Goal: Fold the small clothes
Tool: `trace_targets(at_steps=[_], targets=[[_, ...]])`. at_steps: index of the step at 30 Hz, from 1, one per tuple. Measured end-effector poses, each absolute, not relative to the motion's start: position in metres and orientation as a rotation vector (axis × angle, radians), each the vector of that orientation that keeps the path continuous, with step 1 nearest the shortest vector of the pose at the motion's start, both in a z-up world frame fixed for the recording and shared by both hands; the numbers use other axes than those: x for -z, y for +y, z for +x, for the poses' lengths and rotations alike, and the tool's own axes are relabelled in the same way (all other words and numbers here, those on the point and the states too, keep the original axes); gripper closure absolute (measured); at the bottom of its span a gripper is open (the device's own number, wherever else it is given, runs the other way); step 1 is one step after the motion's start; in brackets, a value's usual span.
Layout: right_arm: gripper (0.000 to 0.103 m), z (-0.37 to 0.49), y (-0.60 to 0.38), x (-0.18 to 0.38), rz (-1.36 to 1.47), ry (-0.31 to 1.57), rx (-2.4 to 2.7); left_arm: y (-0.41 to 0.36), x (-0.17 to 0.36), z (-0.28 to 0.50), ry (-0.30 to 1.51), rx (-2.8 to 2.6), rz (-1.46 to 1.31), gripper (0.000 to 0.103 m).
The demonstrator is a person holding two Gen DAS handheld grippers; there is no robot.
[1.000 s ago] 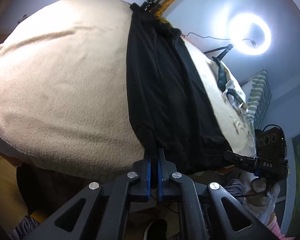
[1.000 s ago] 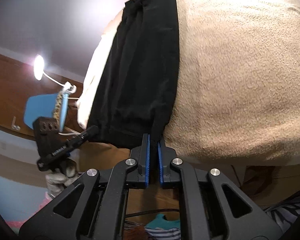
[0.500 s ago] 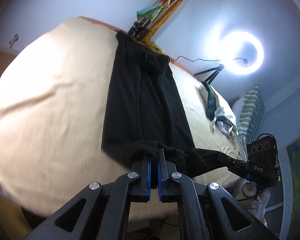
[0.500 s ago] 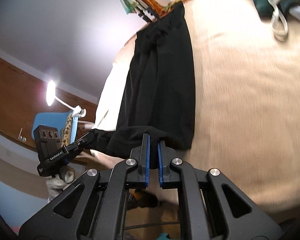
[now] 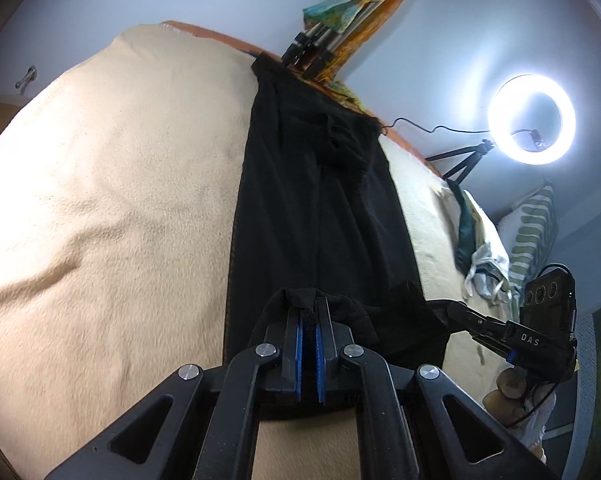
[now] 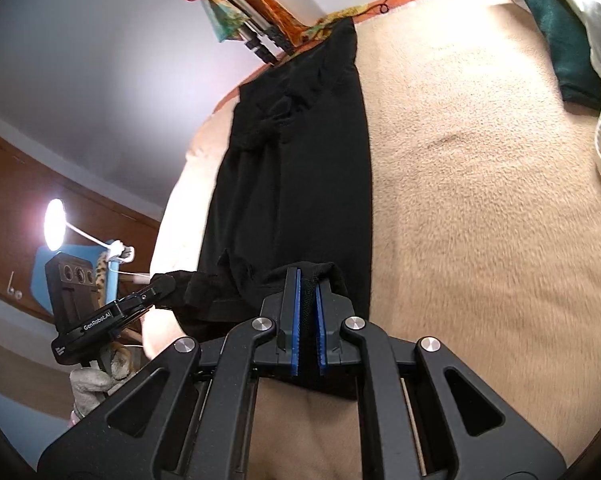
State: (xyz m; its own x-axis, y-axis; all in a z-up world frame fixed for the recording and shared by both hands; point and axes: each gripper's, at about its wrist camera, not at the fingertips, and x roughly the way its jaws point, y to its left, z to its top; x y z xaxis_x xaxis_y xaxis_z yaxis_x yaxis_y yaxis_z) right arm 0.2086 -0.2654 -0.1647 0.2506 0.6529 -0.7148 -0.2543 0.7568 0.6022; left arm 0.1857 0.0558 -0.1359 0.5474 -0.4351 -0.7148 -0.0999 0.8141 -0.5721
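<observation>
The near hem of the black garment [image 5: 316,216], which is laid long across the beige blanket [image 5: 112,200] on the bed, is pinched tight at one corner by the left gripper [image 5: 309,312] and at the other corner by the right gripper [image 6: 307,280]. A second ago that hem hung off the near edge of the blanket, but now it has been lifted and brought in over the garment, so a fold toward the far end looks to be started. Beside the garment on the right, a green and white pile of clothes [image 6: 572,36] is left untouched.
</observation>
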Motion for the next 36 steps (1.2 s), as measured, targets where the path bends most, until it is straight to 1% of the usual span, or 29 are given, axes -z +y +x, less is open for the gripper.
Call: trace_targets(at_steps=[4, 5, 6, 7, 8, 9, 11, 16, 21, 25, 29, 36], targets=[[0.095, 0.217, -0.261, 0.173, 0.381, 1.183, -0.634, 0.057, 0.142, 0.194, 0.986, 0.197, -0.610, 0.101], [0.095, 0.219, -0.261, 0.174, 0.371, 1.185, -0.635, 0.058, 0.142, 0.195, 0.984, 0.195, -0.610, 0.099], [0.095, 0.220, -0.261, 0.174, 0.369, 1.185, -0.636, 0.059, 0.142, 0.196, 0.981, 0.187, -0.609, 0.090], [0.094, 0.221, -0.261, 0.174, 0.372, 1.182, -0.637, 0.060, 0.141, 0.196, 0.976, 0.184, -0.610, 0.086], [0.092, 0.222, -0.263, 0.171, 0.381, 1.174, -0.647, 0.062, 0.138, 0.195, 0.967, 0.185, -0.608, 0.079], [0.090, 0.221, -0.265, 0.169, 0.389, 1.165, -0.660, 0.063, 0.134, 0.192, 0.953, 0.186, -0.598, 0.075], [0.080, 0.217, -0.271, 0.161, 0.385, 1.135, -0.673, 0.064, 0.126, 0.188, 0.937, 0.187, -0.565, 0.074], [0.079, 0.190, -0.278, 0.147, 0.297, 1.094, -0.730, 0.053, 0.112, 0.166, 0.949, 0.267, -0.456, 0.075], [0.079, 0.170, -0.269, 0.148, 0.225, 1.116, -0.793, 0.030, 0.128, 0.155, 1.029, 0.339, -0.326, 0.075], [0.079, 0.169, -0.247, 0.162, 0.114, 1.149, -0.800, 0.024, 0.143, 0.163, 1.070, 0.323, -0.296, 0.076], [0.079, 0.176, -0.228, 0.172, -0.002, 1.173, -0.792, 0.025, 0.146, 0.175, 1.063, 0.296, -0.273, 0.076], [0.079, 0.208, -0.206, 0.165, -0.133, 1.109, -0.746, 0.029, 0.142, 0.211, 1.005, 0.240, -0.233, 0.076]])
